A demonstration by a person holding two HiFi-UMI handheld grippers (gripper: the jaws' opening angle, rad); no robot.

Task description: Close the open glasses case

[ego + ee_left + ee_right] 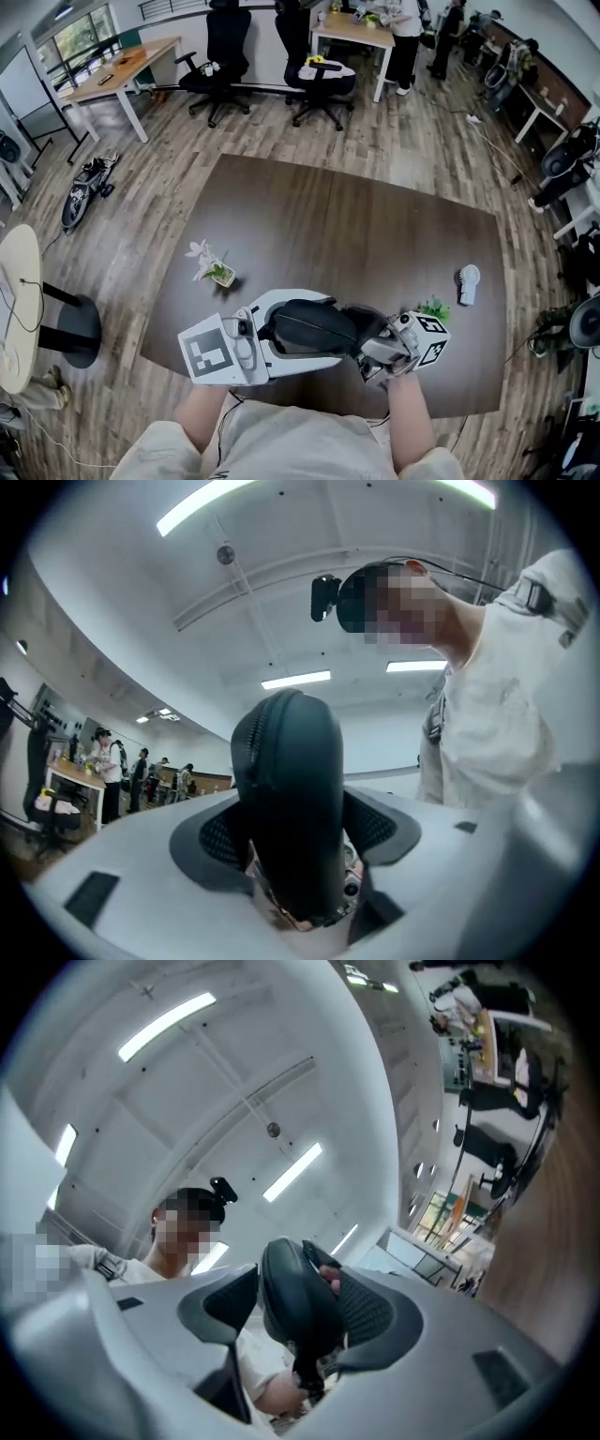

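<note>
A black zippered glasses case (319, 326) hangs over the near edge of the dark table (356, 216), caught between my two grippers. My left gripper (281, 333) comes at it from the left, my right gripper (367, 339) from the right. In the left gripper view the case (291, 799) stands on end and fills the gap between the pads (216, 841), which touch it on both sides. In the right gripper view the case (295, 1302) sits between the pads (366, 1312), a thin edge sticking out near its seam. Both grippers point upward, toward the person.
A small pot of white flowers (217, 272) stands on the table left of the grippers. A green plant (434, 307) and a white hand fan (469, 281) are at the right. Office chairs and desks stand far behind; a round white table (19, 309) is at the left.
</note>
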